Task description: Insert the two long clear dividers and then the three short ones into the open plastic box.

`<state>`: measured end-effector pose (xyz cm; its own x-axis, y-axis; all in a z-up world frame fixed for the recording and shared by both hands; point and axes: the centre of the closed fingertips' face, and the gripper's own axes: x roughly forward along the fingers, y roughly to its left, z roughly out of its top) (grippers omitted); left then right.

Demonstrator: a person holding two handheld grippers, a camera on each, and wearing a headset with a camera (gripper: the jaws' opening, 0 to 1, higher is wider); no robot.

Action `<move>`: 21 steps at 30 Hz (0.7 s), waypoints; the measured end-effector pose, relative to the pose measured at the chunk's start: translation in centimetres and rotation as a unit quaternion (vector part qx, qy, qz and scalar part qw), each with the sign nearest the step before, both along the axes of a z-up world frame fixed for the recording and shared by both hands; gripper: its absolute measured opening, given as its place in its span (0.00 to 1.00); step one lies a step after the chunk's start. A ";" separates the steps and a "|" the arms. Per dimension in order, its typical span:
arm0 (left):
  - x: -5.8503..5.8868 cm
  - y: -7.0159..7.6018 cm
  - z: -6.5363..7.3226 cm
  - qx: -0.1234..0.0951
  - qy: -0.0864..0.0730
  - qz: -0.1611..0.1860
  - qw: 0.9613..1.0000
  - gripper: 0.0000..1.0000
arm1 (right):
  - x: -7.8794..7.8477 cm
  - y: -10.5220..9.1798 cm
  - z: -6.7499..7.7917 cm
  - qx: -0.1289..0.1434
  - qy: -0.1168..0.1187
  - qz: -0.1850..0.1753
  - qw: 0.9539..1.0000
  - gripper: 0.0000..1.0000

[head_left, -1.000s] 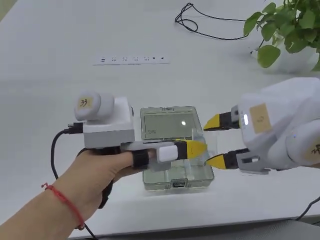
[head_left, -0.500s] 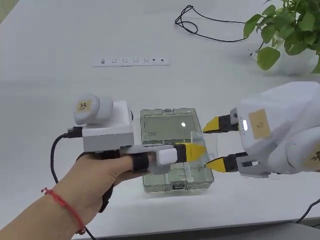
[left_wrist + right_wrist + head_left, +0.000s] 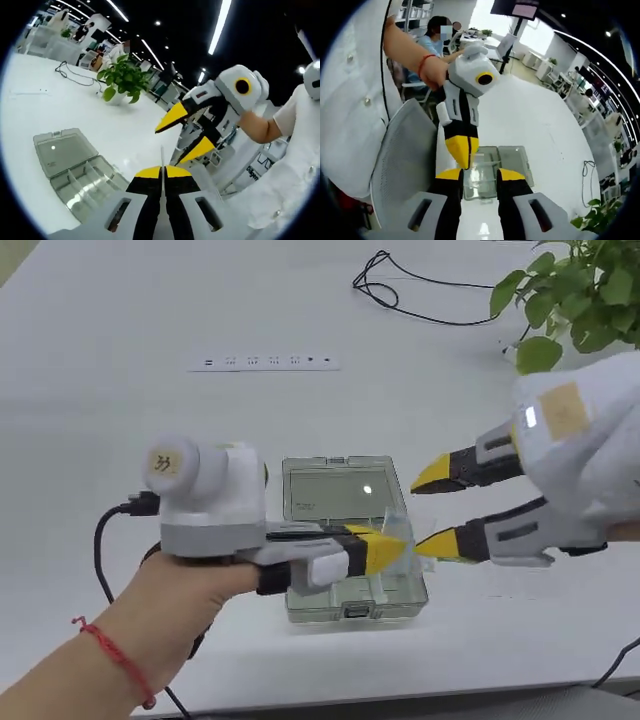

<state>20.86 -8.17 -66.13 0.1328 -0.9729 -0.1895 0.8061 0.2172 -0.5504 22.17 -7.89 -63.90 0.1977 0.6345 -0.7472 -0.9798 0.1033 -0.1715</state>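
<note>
The open clear plastic box (image 3: 390, 598) lies on the white table with its lid (image 3: 338, 487) folded back. Some dividers stand inside the box (image 3: 82, 176). My left gripper (image 3: 388, 548) hovers over the box's right part, shut on a thin clear divider (image 3: 397, 527). That divider (image 3: 161, 159) is seen edge-on between my left gripper's (image 3: 162, 173) tips. My right gripper (image 3: 431, 508) is open just right of the divider, its jaws facing the left gripper. In the right gripper view my right gripper (image 3: 481, 175) points at the left gripper (image 3: 461, 146) above the box (image 3: 492, 172).
A white power strip (image 3: 264, 362) lies at the back of the table. A black cable (image 3: 400, 290) loops at the far right, next to a potted plant (image 3: 575, 300). A black cord (image 3: 105, 540) trails from the left gripper.
My right gripper has risen a little and tilted, staying open. My left gripper has held almost still over the box with the divider still in it.
</note>
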 end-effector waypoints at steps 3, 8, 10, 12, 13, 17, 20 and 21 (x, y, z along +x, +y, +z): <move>-0.5 0.3 0.0 0.009 -0.046 -0.024 0.999 0.00 | -0.1 -0.3 0.1 0.016 0.041 0.009 0.999 0.23; -1.1 0.6 0.3 0.010 -0.110 -0.049 0.993 0.00 | -1.5 -0.1 0.1 0.022 0.100 0.045 0.994 0.18; -1.5 0.8 0.5 0.009 -0.116 -0.056 0.992 0.00 | -1.8 0.1 0.1 0.020 0.109 0.054 0.992 0.16; -1.7 0.9 0.7 0.005 -0.129 -0.062 0.990 0.00 | -2.1 0.4 0.1 0.024 0.120 0.061 0.991 0.15; -1.9 0.9 0.9 0.002 -0.137 -0.067 0.988 0.00 | -2.2 0.7 0.1 0.027 0.128 0.063 0.989 0.14; -2.1 0.9 1.3 -0.004 -0.153 -0.069 0.986 0.00 | -2.9 1.2 -0.1 0.025 0.145 0.080 0.986 0.11; -2.2 0.8 1.4 -0.007 -0.159 -0.071 0.985 0.00 | -3.1 1.5 -0.2 0.022 0.152 0.086 0.984 0.10; -2.2 0.8 1.4 -0.008 -0.159 -0.071 0.985 0.00 | -3.2 1.6 -0.3 0.021 0.153 0.089 0.984 0.09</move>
<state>18.68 -7.32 -64.77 0.0449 -0.9883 -0.1456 0.9599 0.0831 -0.2679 18.92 -6.29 -64.17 -0.1500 0.6700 -0.7271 -0.9880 -0.0746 0.1351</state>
